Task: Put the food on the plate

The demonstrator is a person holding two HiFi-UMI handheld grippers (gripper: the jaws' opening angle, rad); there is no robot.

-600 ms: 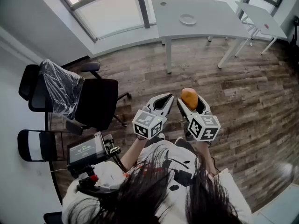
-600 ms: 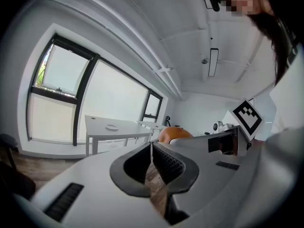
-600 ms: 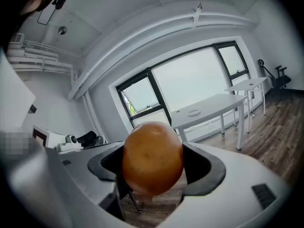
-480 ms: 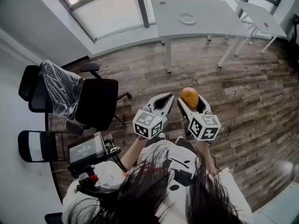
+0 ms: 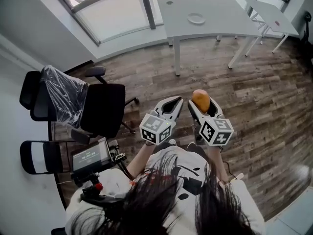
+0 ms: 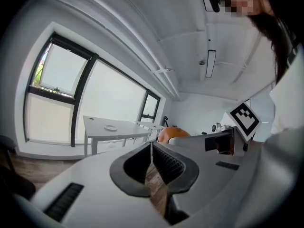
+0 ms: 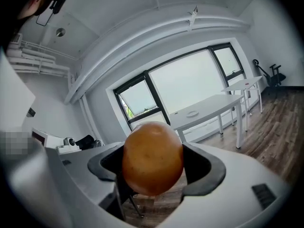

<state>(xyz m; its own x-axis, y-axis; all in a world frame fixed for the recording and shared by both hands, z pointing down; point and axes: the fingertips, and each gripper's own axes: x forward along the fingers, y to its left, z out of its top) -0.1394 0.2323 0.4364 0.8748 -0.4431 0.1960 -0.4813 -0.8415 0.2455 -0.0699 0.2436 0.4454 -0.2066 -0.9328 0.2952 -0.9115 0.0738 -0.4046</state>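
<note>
From the head view, the person stands on the wooden floor (image 5: 254, 97) with both tools held out in front. The right claw (image 5: 201, 105) pinches a round, orange-brown piece of food (image 5: 200, 99), its jaws spread wide around it. The left claw (image 5: 172, 105) sits just beside it, carrying nothing. The small round white plate (image 5: 196, 18) lies on the pale grey desk (image 5: 222, 21) across the room, well apart from the food and bare as far as I can see.

In the left gripper view, the left claw (image 6: 151, 145) has its ribbed jaws pressed together on nothing. The desk and plate (image 6: 110, 128) show far off.

In the right gripper view, the food (image 7: 153, 158) fills the gap between the jaws, both pads pressing its sides. The plate (image 7: 192, 113) is small in the distance.

So I'd judge the pick-up done. The carry to the desk and the setting-down are left.
</note>
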